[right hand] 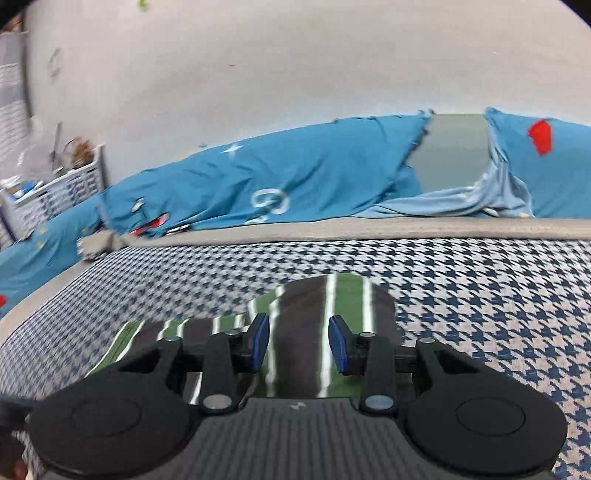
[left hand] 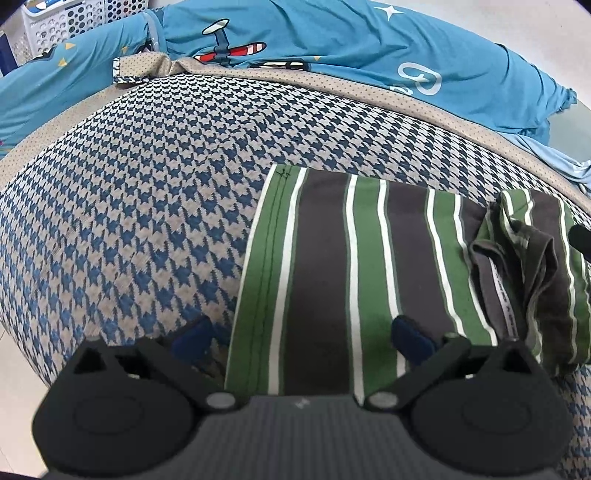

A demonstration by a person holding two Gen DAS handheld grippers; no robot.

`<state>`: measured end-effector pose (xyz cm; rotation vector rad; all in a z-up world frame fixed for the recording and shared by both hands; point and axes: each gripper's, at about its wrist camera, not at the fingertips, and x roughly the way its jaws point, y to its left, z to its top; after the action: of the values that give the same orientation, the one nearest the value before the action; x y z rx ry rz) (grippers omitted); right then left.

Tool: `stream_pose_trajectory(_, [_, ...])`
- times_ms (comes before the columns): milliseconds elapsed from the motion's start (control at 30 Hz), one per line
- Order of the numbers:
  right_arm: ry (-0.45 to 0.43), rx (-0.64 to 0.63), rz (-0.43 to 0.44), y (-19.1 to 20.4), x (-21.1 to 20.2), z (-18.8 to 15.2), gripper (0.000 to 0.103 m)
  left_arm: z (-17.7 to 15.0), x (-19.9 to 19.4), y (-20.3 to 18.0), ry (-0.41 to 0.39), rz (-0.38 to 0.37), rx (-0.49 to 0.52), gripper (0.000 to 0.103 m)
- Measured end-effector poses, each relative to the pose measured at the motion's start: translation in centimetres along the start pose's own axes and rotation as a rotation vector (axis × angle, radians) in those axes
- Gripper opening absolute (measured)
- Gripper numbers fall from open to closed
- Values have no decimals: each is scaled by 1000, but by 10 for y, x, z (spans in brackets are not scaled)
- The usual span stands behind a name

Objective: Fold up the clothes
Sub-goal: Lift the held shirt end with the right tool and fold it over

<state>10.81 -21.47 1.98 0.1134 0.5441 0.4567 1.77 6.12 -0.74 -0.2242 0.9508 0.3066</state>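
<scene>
Left wrist view: left gripper [left hand: 301,334] spread wide, holding nothing, low over the striped garment's [left hand: 351,280] hemmed edge. The garment lies flat on the houndstooth bed cover [left hand: 147,206], bunched at its right end [left hand: 528,266].

Right wrist view: right gripper [right hand: 298,345] part open and empty, hanging over the raised end of the garment [right hand: 332,306].

Judgement: mid-fold or just set down, unclear which. Any further fold needs both grippers pinching edges.

The right wrist view is motion-blurred, smearing the striped garment [right hand: 325,332]. In the left view, the garment's bunched end at 3 o'clock runs off frame, and the basket [left hand: 74,22] at 11 o'clock is cropped.
</scene>
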Motion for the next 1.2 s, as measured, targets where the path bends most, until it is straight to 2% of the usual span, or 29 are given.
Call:
stream_pose_trajectory(100, [15,13,13,1,9,-1,34,1,1,1,6,0,-6,103])
stream_pose_trajectory(233, [48,-41,27,13,23,-6,34,0,1,3,12,-9,-14,103])
stream_pose_trajectory(300, [77,-73,30,20,31,-12,34,0,2,4,16,-11,-18,103])
stream_pose_trajectory(400, [148,-118,79,33,45,-24,34,1,3,6,24,-14,-28,103])
stream_pose_trajectory(500, [159,-241,54,49,51,-36,34,1,4,7,31,-18,-38,103])
stream_pose_trajectory(600, [164,-222,59,49,49,-34,34,1,5,10,38,-26,-51,103])
stream_pose_trajectory(700, [147,-174,79,44,41,-26,34,1,2,9,30,-27,-50,103])
stream_pose_trajectory(900, [63,-141,61,38,18,-7,34,1,1,9,24,-27,-51,103])
stream_pose_trajectory(1067, [4,-98,-23,26,13,5,34,-2,1,8,27,-24,-50,103])
stream_pose_trajectory(1200, [0,-62,-105,12,19,8,34,-1,0,9,26,-21,-56,103])
